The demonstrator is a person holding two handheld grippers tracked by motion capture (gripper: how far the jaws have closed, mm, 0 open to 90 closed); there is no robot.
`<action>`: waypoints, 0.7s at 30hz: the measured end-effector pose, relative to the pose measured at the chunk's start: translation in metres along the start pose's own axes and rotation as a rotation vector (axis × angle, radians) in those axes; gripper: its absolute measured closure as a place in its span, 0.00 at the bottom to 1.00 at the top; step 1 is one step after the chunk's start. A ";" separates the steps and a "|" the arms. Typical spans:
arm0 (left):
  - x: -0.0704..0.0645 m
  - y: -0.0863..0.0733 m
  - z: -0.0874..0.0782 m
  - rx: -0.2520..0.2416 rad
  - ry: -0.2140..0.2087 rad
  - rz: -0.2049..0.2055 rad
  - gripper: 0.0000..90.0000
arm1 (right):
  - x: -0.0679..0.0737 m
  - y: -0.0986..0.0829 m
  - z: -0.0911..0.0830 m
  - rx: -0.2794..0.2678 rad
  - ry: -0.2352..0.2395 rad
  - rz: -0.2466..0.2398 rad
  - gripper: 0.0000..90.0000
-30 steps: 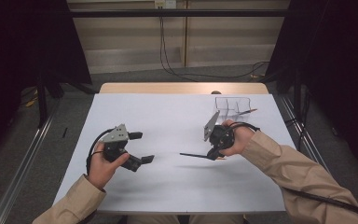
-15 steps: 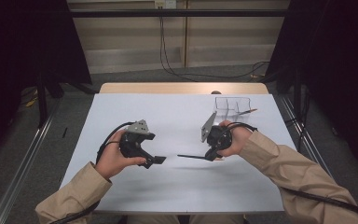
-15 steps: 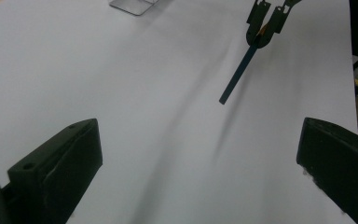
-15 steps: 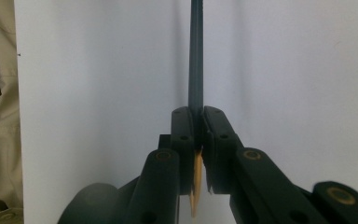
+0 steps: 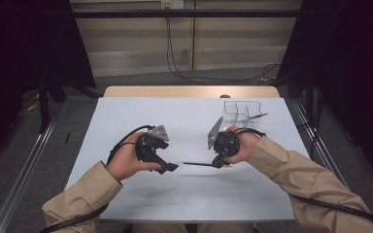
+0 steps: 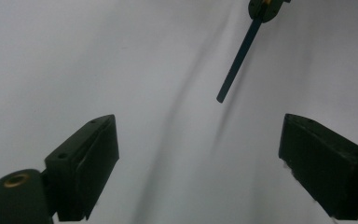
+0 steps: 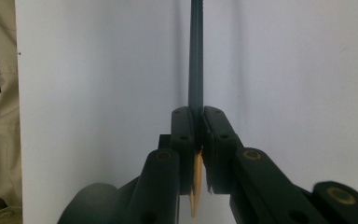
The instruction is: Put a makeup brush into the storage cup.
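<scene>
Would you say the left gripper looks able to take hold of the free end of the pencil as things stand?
Probably yes. The left gripper is open, and the pencil, clamped in the right gripper, points at it over bare table, with nothing between them in the left gripper view.

Bare table (image 5: pixel 184 194) between grippers; clear container (image 5: pixel 243 110) stands far right.

A white-covered worktop (image 5: pixel 189 121) is standing in the middle of the room, its bare wooden edge (image 5: pixel 189 91) showing along the far side. Beyond the worktop a pale panelled wall (image 5: pixel 184 46) is running across, with black cables (image 5: pixel 175 53) hanging down it onto the grey floor (image 5: pixel 77 121). Dark curtains (image 5: pixel 24 43) are hanging on both sides of the worktop. Metal rails (image 5: pixel 24 165) are lying along the floor beside it.
</scene>
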State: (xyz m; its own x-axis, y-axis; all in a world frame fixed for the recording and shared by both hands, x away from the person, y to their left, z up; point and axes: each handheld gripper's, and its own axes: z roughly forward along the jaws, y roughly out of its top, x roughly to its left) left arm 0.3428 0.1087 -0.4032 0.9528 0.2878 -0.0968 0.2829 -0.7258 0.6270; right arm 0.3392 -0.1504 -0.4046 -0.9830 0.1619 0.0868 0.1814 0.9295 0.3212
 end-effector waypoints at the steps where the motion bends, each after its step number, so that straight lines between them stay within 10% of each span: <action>1: 0.000 0.002 0.000 0.007 -0.004 0.008 0.16 | 0.000 0.001 0.000 0.004 0.004 -0.003 0.93; 21: -0.012 0.016 0.021 0.118 -0.069 0.107 0.65 | 0.004 0.015 0.002 0.003 0.010 -0.035 0.93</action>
State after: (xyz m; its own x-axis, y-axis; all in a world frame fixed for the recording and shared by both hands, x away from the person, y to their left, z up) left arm 0.3382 0.0802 -0.4079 0.9823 0.1645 -0.0896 0.1867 -0.8195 0.5418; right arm 0.3376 -0.1347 -0.4012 -0.9884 0.1263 0.0846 0.1471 0.9355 0.3213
